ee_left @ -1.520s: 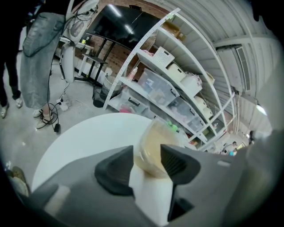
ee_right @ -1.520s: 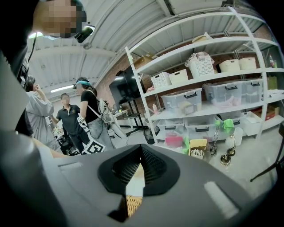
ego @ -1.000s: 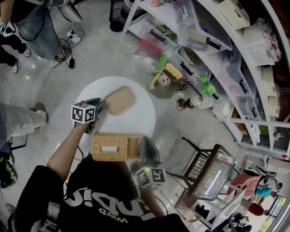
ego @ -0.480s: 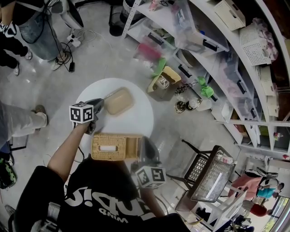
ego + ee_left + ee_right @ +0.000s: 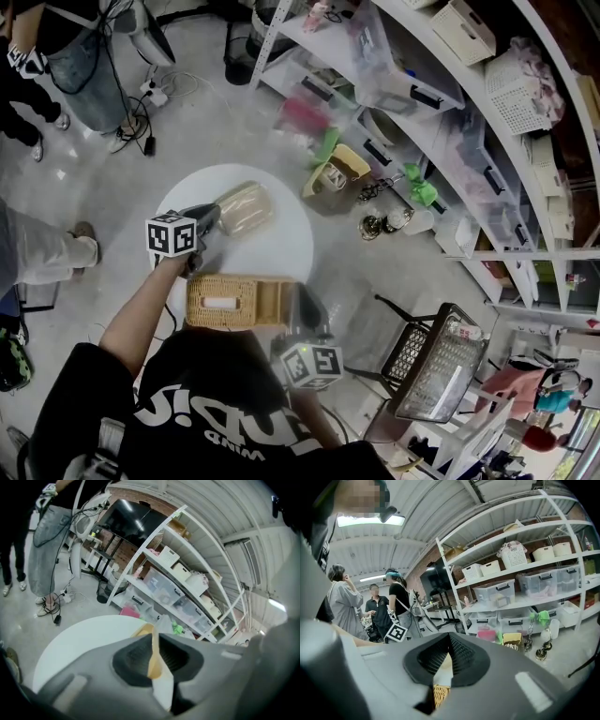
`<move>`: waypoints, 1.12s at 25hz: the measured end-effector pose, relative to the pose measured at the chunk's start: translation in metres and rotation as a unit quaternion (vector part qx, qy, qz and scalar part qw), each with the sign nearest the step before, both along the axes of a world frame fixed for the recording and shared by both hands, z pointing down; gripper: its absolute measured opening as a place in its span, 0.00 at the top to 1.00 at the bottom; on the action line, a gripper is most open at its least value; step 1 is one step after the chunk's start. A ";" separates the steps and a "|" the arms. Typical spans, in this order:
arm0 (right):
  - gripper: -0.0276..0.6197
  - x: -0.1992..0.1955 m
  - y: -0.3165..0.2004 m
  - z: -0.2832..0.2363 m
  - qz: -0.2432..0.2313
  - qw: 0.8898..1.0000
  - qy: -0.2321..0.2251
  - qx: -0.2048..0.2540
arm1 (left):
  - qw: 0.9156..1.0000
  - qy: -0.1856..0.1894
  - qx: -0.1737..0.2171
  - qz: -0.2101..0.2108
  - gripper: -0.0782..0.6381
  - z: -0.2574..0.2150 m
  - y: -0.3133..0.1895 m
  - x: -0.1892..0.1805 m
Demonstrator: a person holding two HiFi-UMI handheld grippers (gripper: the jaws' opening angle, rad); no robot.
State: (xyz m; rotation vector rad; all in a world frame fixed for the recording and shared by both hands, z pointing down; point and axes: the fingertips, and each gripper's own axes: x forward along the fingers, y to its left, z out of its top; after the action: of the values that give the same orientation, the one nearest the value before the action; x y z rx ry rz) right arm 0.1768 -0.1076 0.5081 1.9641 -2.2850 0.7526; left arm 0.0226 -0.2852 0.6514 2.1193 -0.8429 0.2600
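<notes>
Head view: the left gripper (image 5: 208, 217) is pinching the tan lid (image 5: 244, 207) at eleven o'clock on the round white table (image 5: 286, 239). The wicker box (image 5: 234, 301) is sitting at six o'clock, with the right gripper (image 5: 302, 309) at its three o'clock end.

Left gripper view: the jaws are pressing almost together on the lid's thin rim. Edge-on, the lid is looking glossy and translucent. It is probably light, a little flexible and slippery, so the rim is the place for a firm hold.

Right gripper view: the jaws are clamping nearly shut on the box's woven wall.
</notes>
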 end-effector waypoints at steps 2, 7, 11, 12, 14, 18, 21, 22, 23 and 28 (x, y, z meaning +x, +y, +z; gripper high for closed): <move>0.97 0.001 0.004 -0.002 -0.002 1.000 0.001 0.008 | 1.000 -0.001 0.013 -0.001 0.83 -0.009 0.001 0.002; 0.97 0.008 0.013 -0.018 -0.007 1.000 -0.001 0.022 | 0.998 -0.016 0.053 -0.009 0.83 -0.048 0.004 0.007; 0.97 0.009 0.014 -0.029 -0.013 0.999 -0.005 0.040 | 0.995 -0.030 0.100 -0.008 0.83 -0.091 0.005 0.010; 0.97 0.008 0.016 -0.032 -0.014 0.999 -0.005 0.043 | 0.993 -0.033 0.113 -0.009 0.83 -0.102 0.008 0.009; 0.97 0.008 0.022 -0.036 -0.017 0.999 -0.004 0.051 | 0.990 -0.036 0.137 -0.014 0.83 -0.125 0.016 0.008; 0.97 0.003 0.029 -0.043 -0.024 0.998 -0.005 0.061 | 0.984 -0.030 0.175 -0.026 0.83 -0.170 0.038 0.003; 0.97 -0.002 0.032 -0.048 -0.033 0.997 -0.006 0.071 | 0.978 -0.035 0.203 -0.029 0.83 -0.199 0.057 -0.002; 0.97 -0.004 0.033 -0.050 -0.036 0.997 -0.007 0.074 | 0.976 -0.038 0.212 -0.030 0.83 -0.208 0.064 -0.003; 0.97 -0.006 0.035 -0.052 -0.040 0.996 -0.008 0.077 | 0.974 -0.042 0.220 -0.032 0.83 -0.217 0.071 -0.005; 0.97 -0.012 0.045 -0.058 -0.062 0.994 -0.009 0.085 | 0.964 -0.049 0.259 -0.044 0.83 -0.246 0.108 -0.013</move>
State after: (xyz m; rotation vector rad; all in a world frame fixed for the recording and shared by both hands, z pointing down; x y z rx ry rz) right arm 0.1652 -0.0624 0.4498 1.8629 -2.5306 0.5837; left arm 0.0092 -0.1775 0.4057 2.5572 -1.1575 0.1020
